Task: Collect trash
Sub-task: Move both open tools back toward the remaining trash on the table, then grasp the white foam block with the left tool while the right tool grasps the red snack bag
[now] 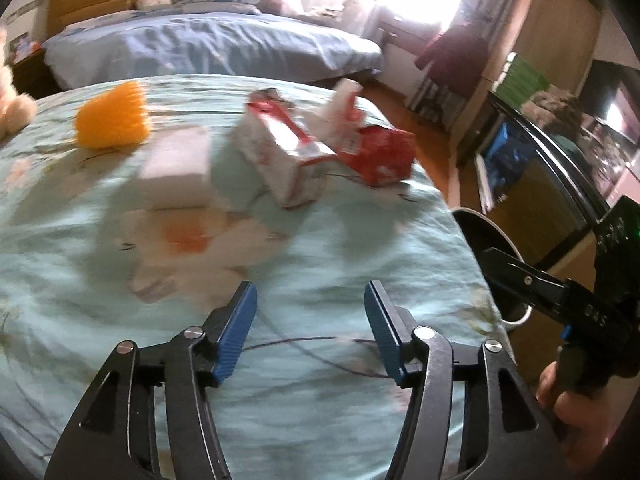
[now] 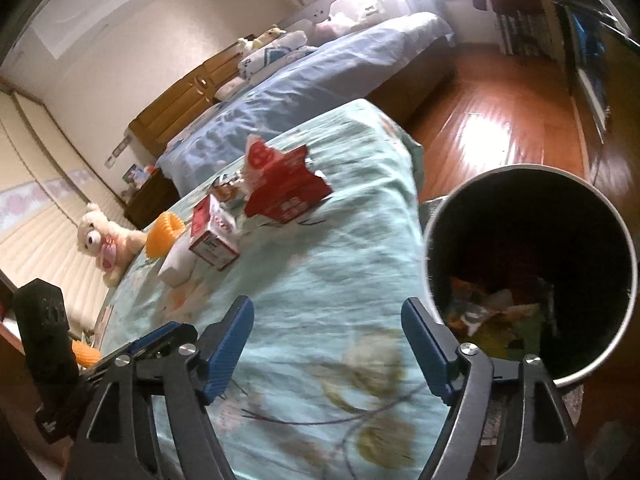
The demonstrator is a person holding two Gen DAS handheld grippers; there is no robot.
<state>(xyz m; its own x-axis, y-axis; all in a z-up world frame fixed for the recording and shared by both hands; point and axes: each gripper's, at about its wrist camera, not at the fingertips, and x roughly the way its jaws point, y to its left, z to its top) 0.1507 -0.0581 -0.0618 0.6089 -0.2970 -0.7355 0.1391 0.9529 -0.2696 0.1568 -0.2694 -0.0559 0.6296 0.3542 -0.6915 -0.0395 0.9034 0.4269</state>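
On the pale green flowered bedspread (image 1: 120, 280) lie a white box (image 1: 176, 172), a red-and-white carton (image 1: 280, 156) and a torn red carton (image 1: 376, 152). My left gripper (image 1: 310, 300) hangs open above the sheet, short of them, with nothing between its blue pads. My right gripper (image 2: 328, 312) is open and empty too, over the bed's near edge. The same red carton (image 2: 286, 188), red-and-white carton (image 2: 212, 232) and white box (image 2: 176, 264) lie beyond it. A round dark trash bin (image 2: 624, 240) stands on the floor to its right, with crumpled wrappers (image 2: 492, 312) inside.
An orange spiky ring (image 1: 114, 118) and a cream teddy bear (image 2: 104, 240) sit at the bed's far left. A second bed with blue covers (image 1: 208, 48) lies behind. Wooden floor (image 2: 480, 128) runs to the right, with shelving (image 1: 520, 184) beside the bin (image 1: 486, 216).
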